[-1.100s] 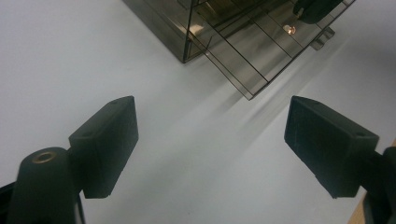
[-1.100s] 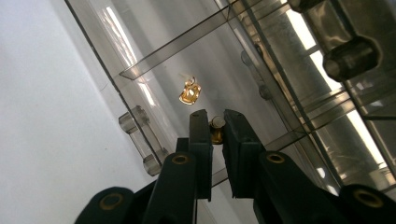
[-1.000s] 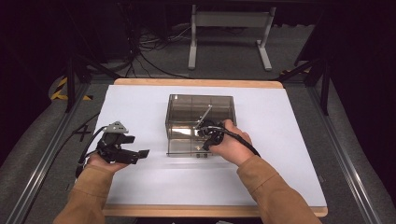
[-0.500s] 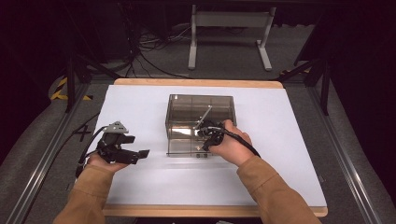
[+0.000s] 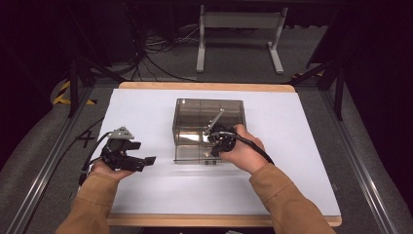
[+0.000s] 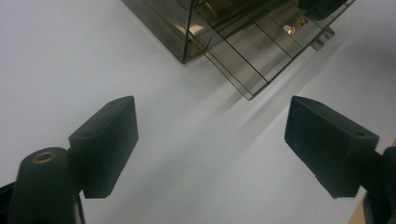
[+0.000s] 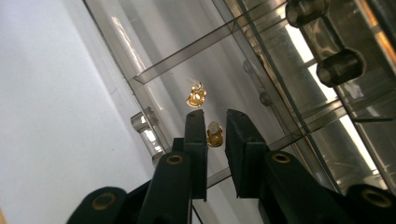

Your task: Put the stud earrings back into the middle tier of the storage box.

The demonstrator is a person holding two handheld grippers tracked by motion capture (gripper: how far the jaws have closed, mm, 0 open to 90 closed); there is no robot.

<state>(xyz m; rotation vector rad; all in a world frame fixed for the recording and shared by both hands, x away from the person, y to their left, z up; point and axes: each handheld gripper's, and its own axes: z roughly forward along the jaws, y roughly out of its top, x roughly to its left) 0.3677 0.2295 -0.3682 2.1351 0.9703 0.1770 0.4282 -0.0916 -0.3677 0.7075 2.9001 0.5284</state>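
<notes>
Right gripper point(image 7: 215, 123) is down over the low front section of the smoky clear box point(image 5: 209, 108), tips aimed at the floor of it. Jaws are pulled in to a narrow slot, not fully shut. The little gold clip point(image 7: 214, 135) sits right in that slot between the two tips, lying on the clear floor. It's tight against the left-hand pad in the right gripper view, with a sliver of gap on the other side, so I'd call it straddled, not pinched. Nothing is actually held as far as I can see.

A second gold clip point(image 7: 196, 97) lies just beyond the tips in the same section, close to a thin clear divider and apart from both pads.

From the high view, my right hand point(image 5: 243, 153) is at the box's near right corner, gripper angled toward the box's near wall.

Left gripper point(image 5: 146, 161) is off to the left on the white table point(image 5: 146, 107), well apart from the box. Its jaws stand wide open with just bare table between them point(image 6: 210, 135) — holding nothing. The box's near corner is up ahead of it in its own view.
</notes>
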